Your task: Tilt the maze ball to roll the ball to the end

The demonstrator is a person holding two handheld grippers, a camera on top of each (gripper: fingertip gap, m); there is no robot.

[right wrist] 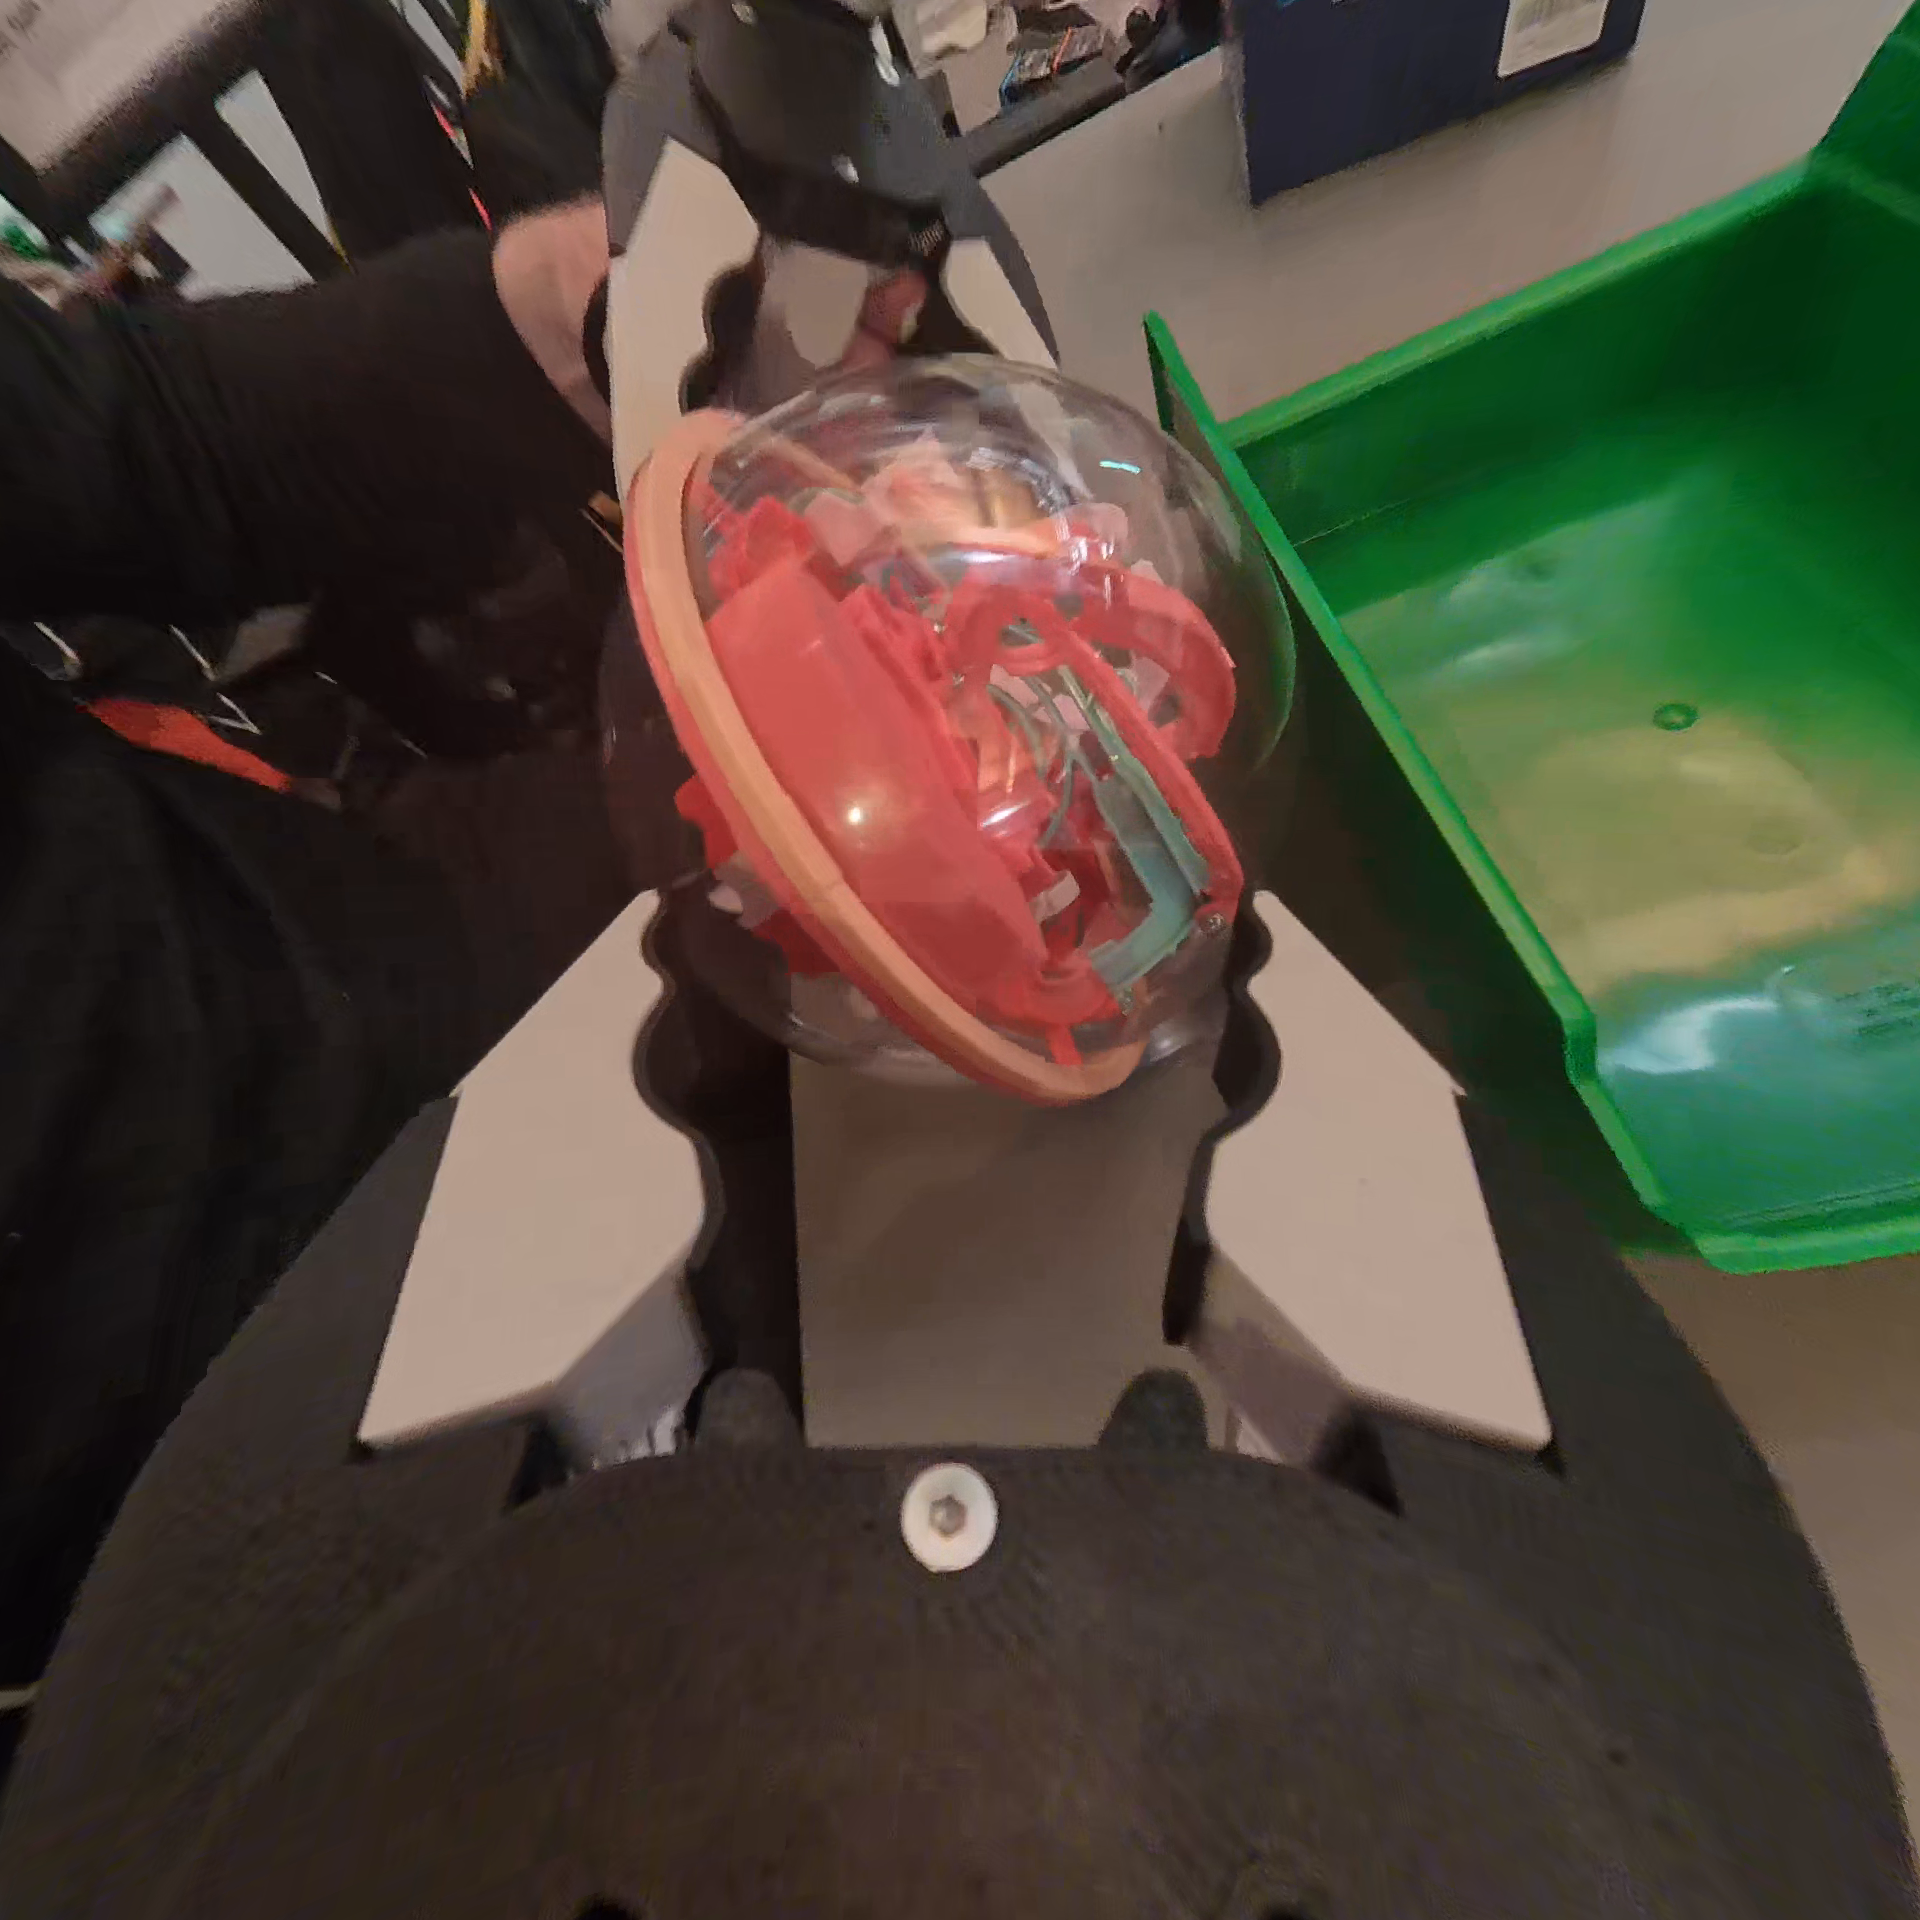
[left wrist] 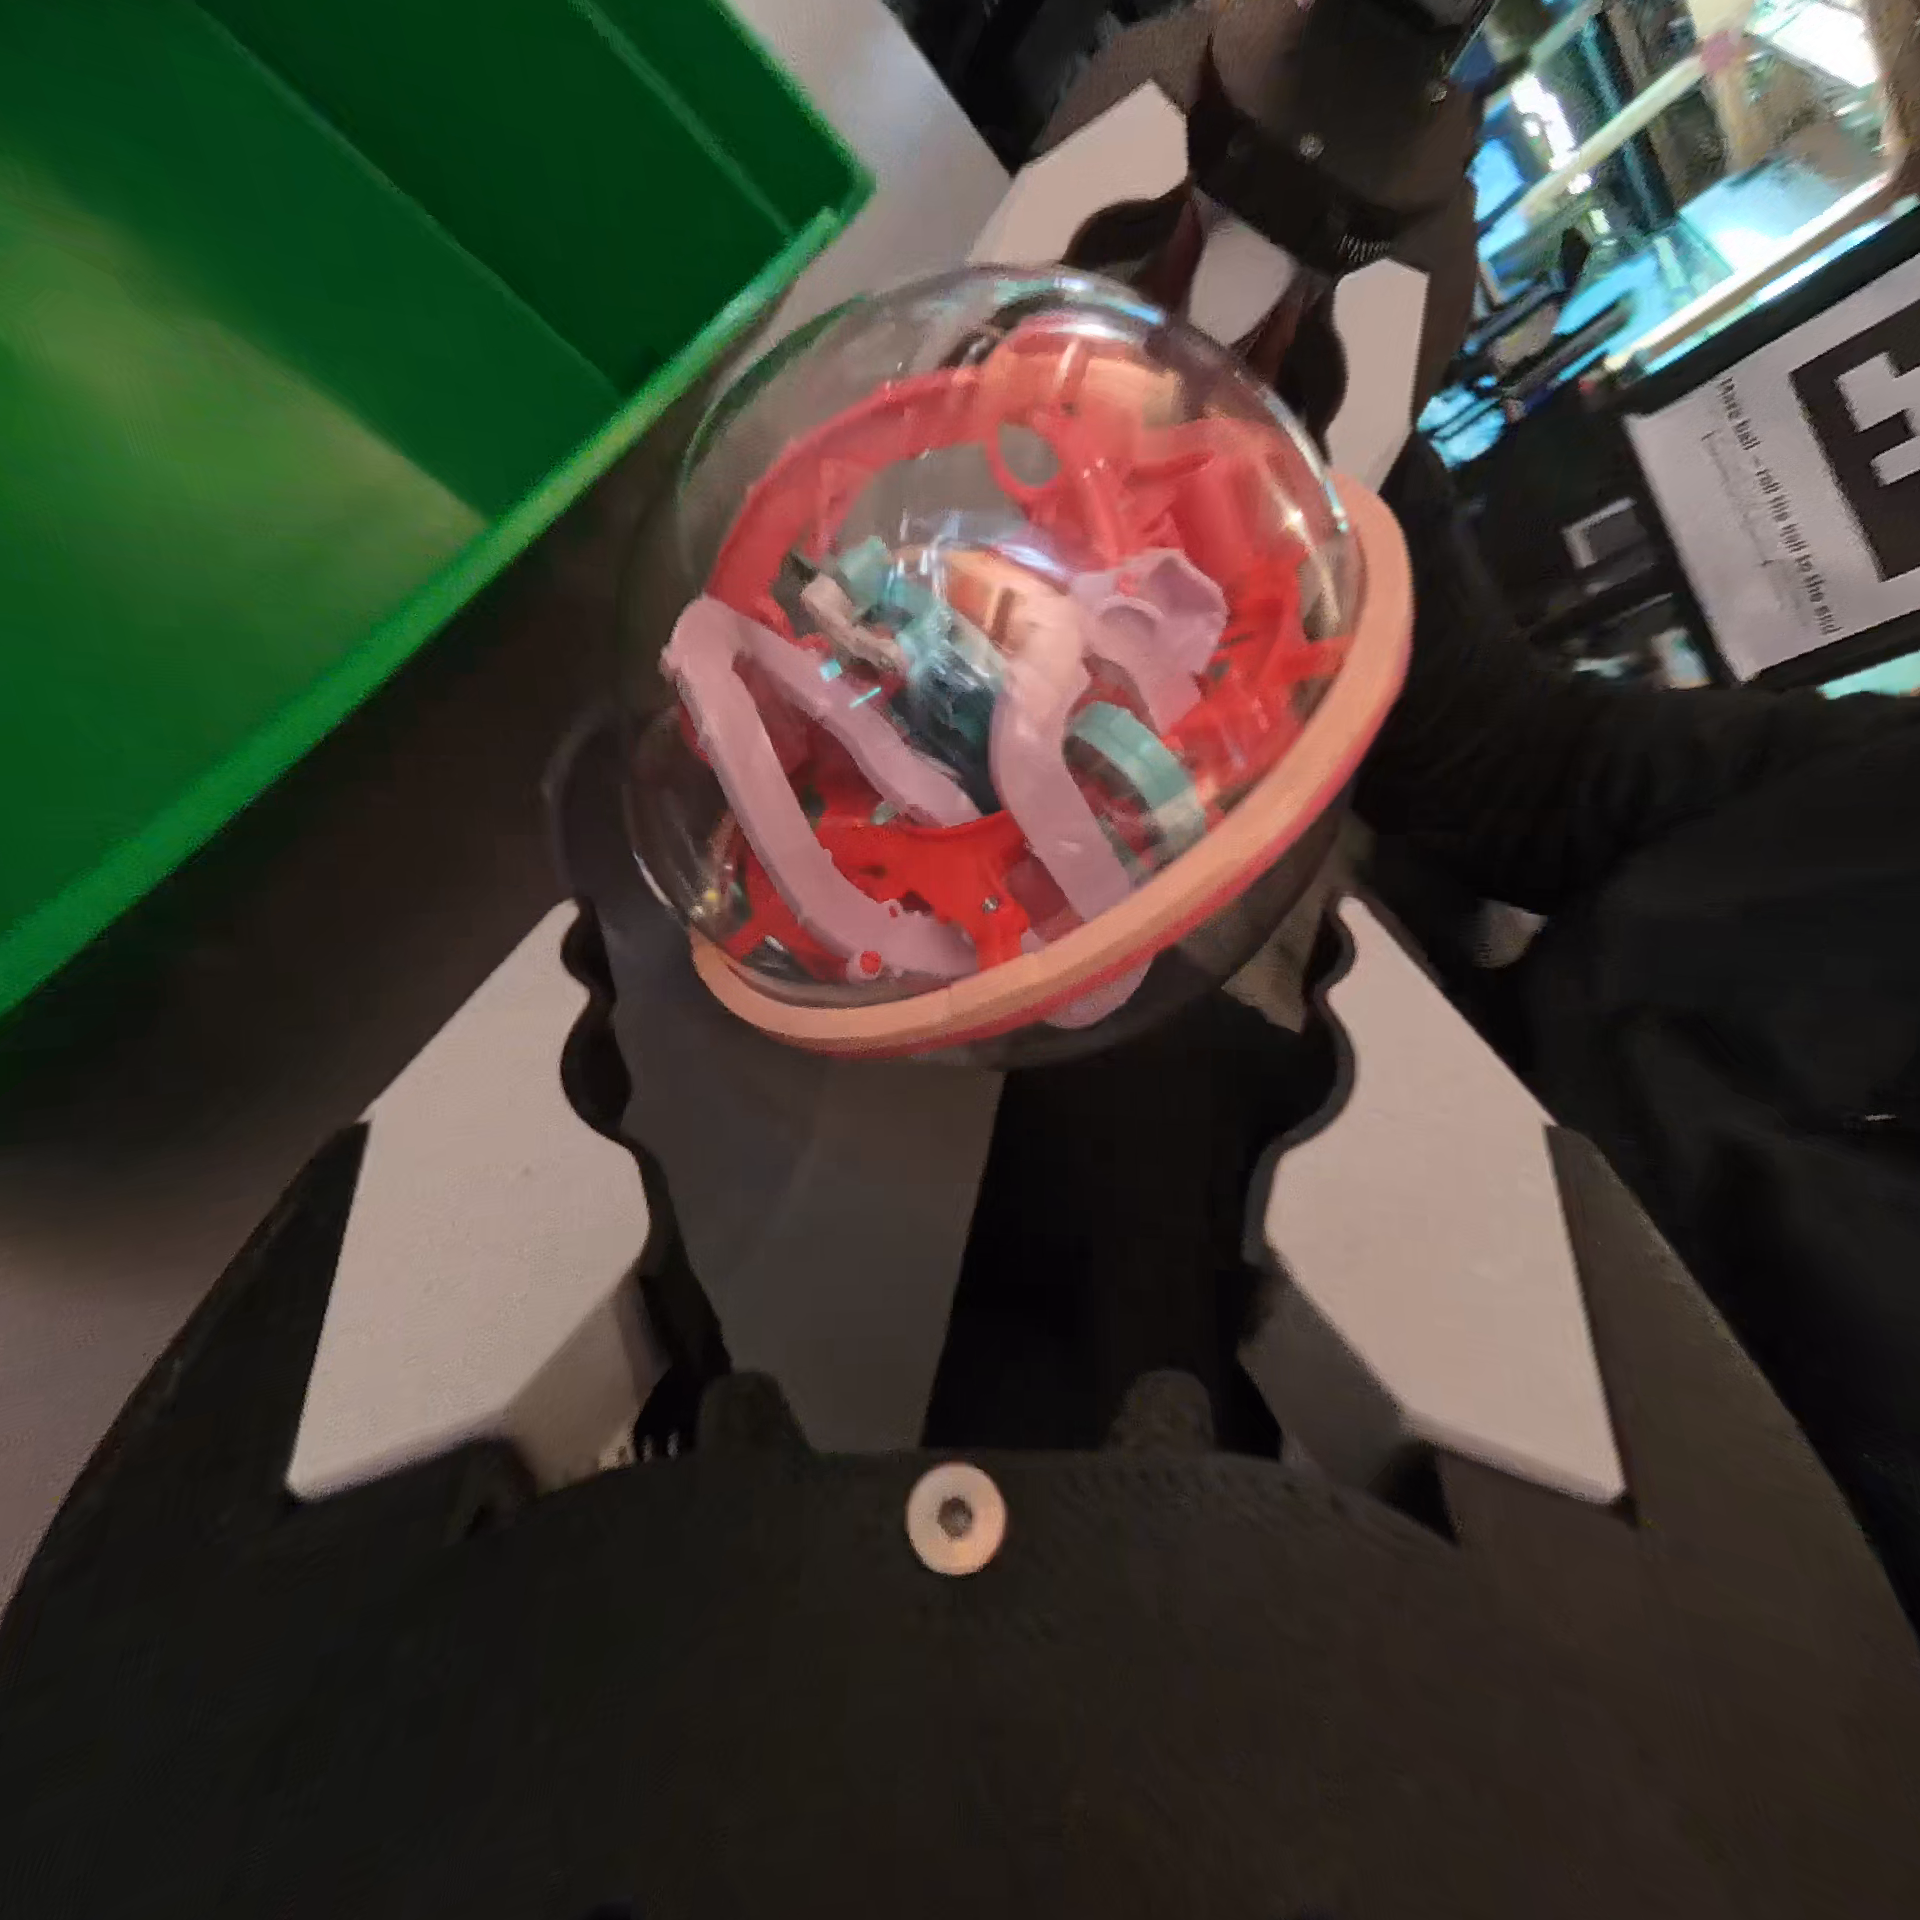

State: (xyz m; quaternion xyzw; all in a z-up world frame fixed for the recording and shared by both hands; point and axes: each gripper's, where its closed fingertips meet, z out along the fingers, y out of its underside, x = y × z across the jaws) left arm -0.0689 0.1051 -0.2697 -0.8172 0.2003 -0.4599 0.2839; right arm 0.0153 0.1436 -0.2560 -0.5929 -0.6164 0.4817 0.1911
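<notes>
The maze ball, a clear sphere packed with red, lilac and teal tracks and girdled by a peach band, hangs in the air between two grippers that press it from opposite sides. The left gripper has its fingers spread round the lower curve of the sphere, clasping it. The right gripper clasps it the same way from across. The band sits slanted, so the sphere is already tipped. I cannot pick out the little ball inside. To my eye the tilting wants both grippers turning together, slowly, with even pressure, since a smooth round shell could slip or spin free. Just beside the sphere stands an open green bin on a pale grey table. A black sleeve reaches in. Behind are a printed sheet and cluttered shelves.
</notes>
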